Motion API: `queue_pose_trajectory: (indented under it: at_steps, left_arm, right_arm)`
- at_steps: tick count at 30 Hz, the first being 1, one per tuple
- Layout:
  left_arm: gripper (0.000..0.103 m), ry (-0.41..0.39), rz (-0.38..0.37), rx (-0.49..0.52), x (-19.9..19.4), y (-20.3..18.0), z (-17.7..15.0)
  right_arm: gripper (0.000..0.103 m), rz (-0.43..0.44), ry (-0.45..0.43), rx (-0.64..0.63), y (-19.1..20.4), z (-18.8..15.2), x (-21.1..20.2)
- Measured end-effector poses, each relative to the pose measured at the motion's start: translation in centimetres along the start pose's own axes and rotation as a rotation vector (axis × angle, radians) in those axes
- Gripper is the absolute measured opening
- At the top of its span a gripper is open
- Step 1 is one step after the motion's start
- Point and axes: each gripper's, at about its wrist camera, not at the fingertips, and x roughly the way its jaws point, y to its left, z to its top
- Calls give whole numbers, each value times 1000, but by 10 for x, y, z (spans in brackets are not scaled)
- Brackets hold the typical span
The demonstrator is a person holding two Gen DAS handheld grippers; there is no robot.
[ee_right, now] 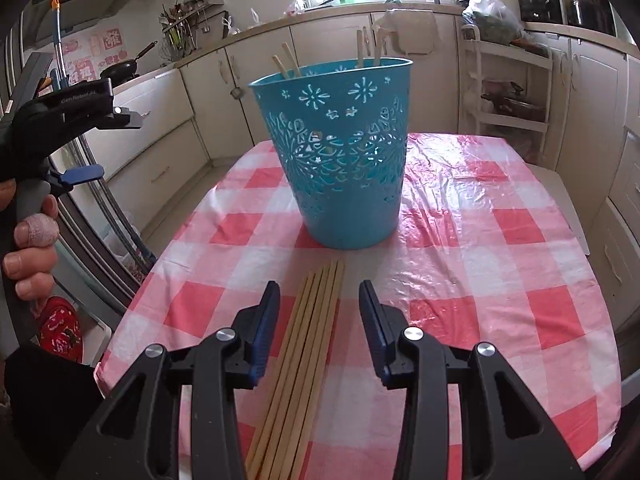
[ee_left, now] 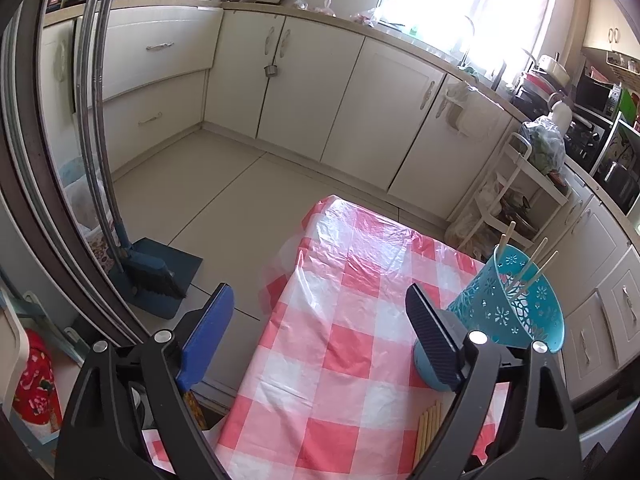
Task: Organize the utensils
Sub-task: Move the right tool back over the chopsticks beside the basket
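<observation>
A teal cut-out basket (ee_right: 340,160) stands upright on the red-and-white checked table (ee_right: 480,260), with several wooden chopsticks (ee_right: 290,60) leaning inside it. A row of loose chopsticks (ee_right: 312,320) lies on the cloth in front of the basket. My right gripper (ee_right: 320,290) hovers over that row, open, its pads on either side and not touching the sticks. My left gripper (ee_left: 320,296) is open wide above the table's left part, nothing between its fingers, and its right finger sits close beside the basket (ee_left: 516,304). A hand holds the left gripper (ee_right: 112,144) at the far left.
A blue broom and dustpan (ee_left: 160,272) lean on the floor left of the table. A white shelf trolley (ee_left: 512,184) stands behind the table's far right corner. Cream kitchen cabinets (ee_left: 340,100) line the back wall. The table edge (ee_left: 280,300) drops off at left.
</observation>
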Motion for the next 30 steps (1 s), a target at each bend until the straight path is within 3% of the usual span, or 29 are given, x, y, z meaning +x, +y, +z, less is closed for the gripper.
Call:
queue_pose_trajectory:
  at_steps: [13,30]
  left_arm:
    - [85,23,-3,12,6,-5,-2]
    - [85,30,-3,19,7,-5,-3]
  right_arm:
    - [47,-2,43,33,-5,-14,9]
    - [47,-1,65,42,-7,-17,12]
